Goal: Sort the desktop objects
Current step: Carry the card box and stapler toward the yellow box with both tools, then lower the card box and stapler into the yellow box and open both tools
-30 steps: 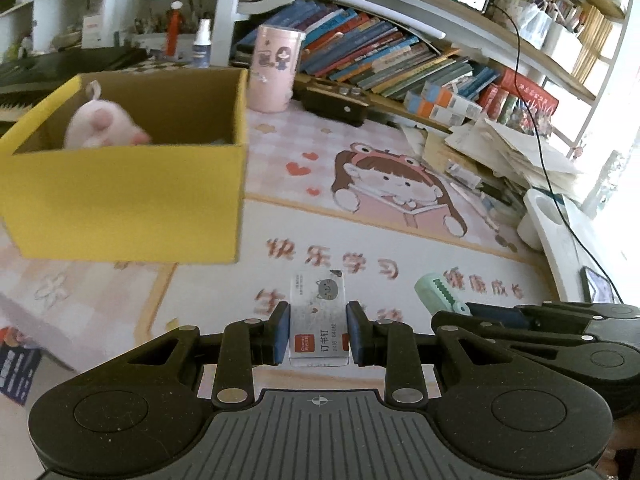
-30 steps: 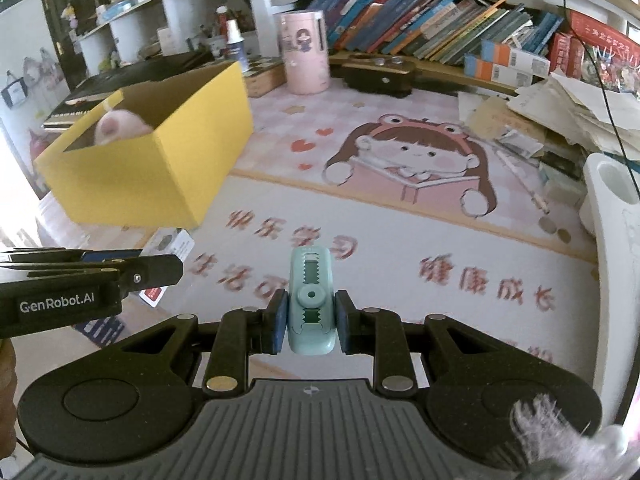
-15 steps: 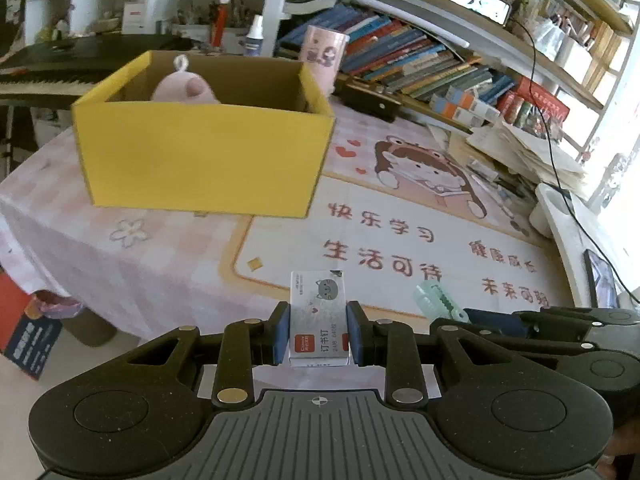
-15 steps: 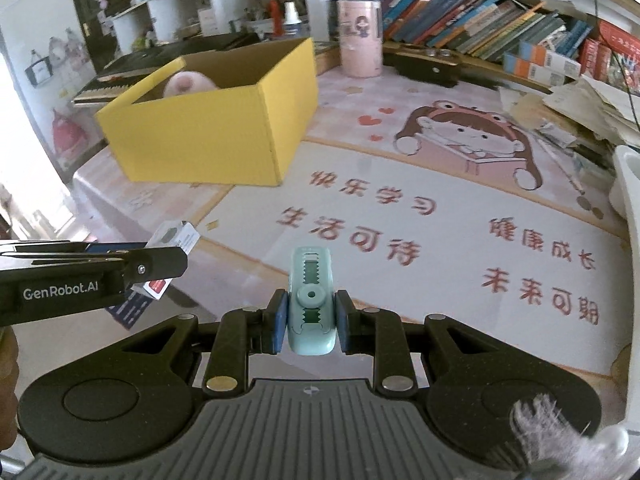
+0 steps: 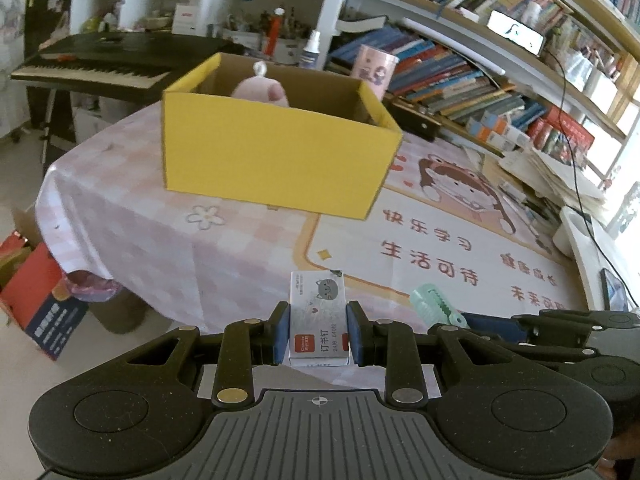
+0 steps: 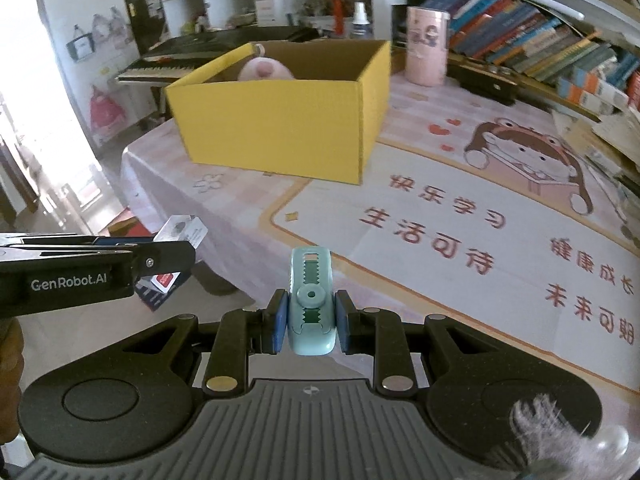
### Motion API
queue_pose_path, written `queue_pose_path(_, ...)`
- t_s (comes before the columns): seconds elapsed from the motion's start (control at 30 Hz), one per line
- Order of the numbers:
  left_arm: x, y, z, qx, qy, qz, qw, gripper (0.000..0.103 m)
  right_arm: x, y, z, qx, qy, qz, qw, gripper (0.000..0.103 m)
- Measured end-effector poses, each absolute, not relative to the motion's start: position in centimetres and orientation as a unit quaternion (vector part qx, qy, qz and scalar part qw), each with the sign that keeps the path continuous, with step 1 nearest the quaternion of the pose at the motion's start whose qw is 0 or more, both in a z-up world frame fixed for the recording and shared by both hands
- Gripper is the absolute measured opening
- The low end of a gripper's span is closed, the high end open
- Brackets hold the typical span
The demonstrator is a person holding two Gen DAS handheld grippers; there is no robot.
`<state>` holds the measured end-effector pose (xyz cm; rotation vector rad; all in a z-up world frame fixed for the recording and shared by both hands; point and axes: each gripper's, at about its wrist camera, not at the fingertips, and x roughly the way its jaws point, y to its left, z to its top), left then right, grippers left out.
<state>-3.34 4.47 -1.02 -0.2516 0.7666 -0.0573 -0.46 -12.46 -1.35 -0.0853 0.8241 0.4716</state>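
My left gripper [image 5: 318,336] is shut on a small white box of staples [image 5: 318,316] with a cat drawing, held near the table's front edge. My right gripper [image 6: 311,322] is shut on a mint-green clip [image 6: 310,300]; the clip also shows in the left wrist view [image 5: 434,309]. A yellow cardboard box [image 5: 276,160] stands open on the table at the far left, with a pink plush toy [image 5: 262,92] inside. In the right wrist view the box [image 6: 288,120] lies ahead and the left gripper [image 6: 96,272] sits to the left.
A desk mat [image 5: 460,248] with a cartoon girl covers the table right of the box. A pink cup [image 6: 427,46], a row of books [image 5: 460,84] and paper stacks [image 5: 552,176] line the far edge. A keyboard piano [image 5: 104,68] stands beyond the table at left.
Both grippers have pulled back from the table and risen, each still holding its object. The yellow box now looks farther away and sits more centred.
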Motion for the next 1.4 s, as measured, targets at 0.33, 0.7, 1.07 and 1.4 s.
queue_pose_path(0.33, -4.0, 6.2, -0.8, -0.136, 0.366, -0.011, 0.921, 0.028, -0.6, -10.3, -1.1, -0.059, 0.397, 0.248, 0.882, 0.023)
queue_pose_path(0.7, -2.6, 6.8, 0.0, -0.139, 0.355, 0.001, 0.924, 0.028, 1.3, -9.0, -0.3, -0.071, 0.385, 0.268, 0.88, 0.023)
queue_pose_path(1.07, 1.8, 8.0, 2.7, -0.139, 0.314, 0.038, 0.938, 0.028, 6.3, -8.1, 2.7, -0.069, 0.334, 0.304, 0.89, 0.023)
queue_pose_path(1.4, 7.6, 7.6, 5.0, -0.134, 0.28, 0.051, 0.949, 0.028, 12.9, -7.7, 6.1, -0.053, 0.281, 0.335, 0.898, 0.023)
